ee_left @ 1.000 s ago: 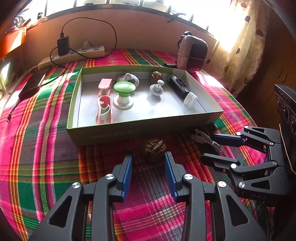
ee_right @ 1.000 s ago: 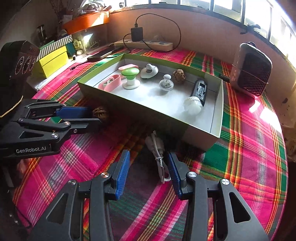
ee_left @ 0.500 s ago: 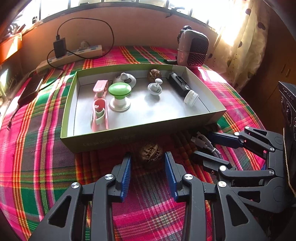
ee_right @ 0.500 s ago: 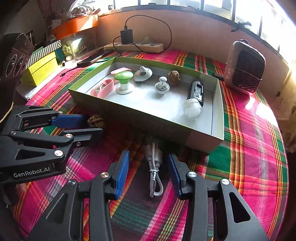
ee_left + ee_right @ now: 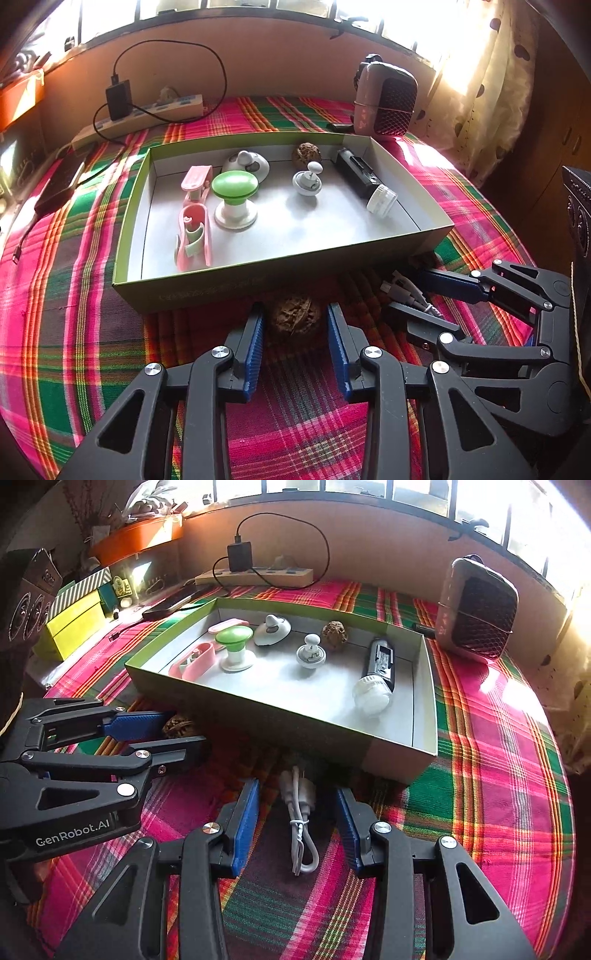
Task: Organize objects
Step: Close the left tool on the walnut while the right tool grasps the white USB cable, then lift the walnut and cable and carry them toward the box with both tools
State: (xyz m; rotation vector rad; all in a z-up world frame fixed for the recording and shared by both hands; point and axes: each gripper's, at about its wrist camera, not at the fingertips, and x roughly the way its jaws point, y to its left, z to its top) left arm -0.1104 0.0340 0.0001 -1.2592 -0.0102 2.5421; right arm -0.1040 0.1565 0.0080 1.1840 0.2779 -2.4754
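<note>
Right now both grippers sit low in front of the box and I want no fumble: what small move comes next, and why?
Probably finish closing the left gripper on the walnut: it lies between the blue pads, which have just been closing but seem not to press it yet. The right gripper, also closing, straddles the white cable untouched.

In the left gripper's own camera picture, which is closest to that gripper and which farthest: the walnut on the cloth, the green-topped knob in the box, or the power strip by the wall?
1. The walnut, on the cloth between the left gripper's fingers.
2. The green-topped knob, standing inside the box, left of middle.
3. The power strip, far back left against the wall.
</note>
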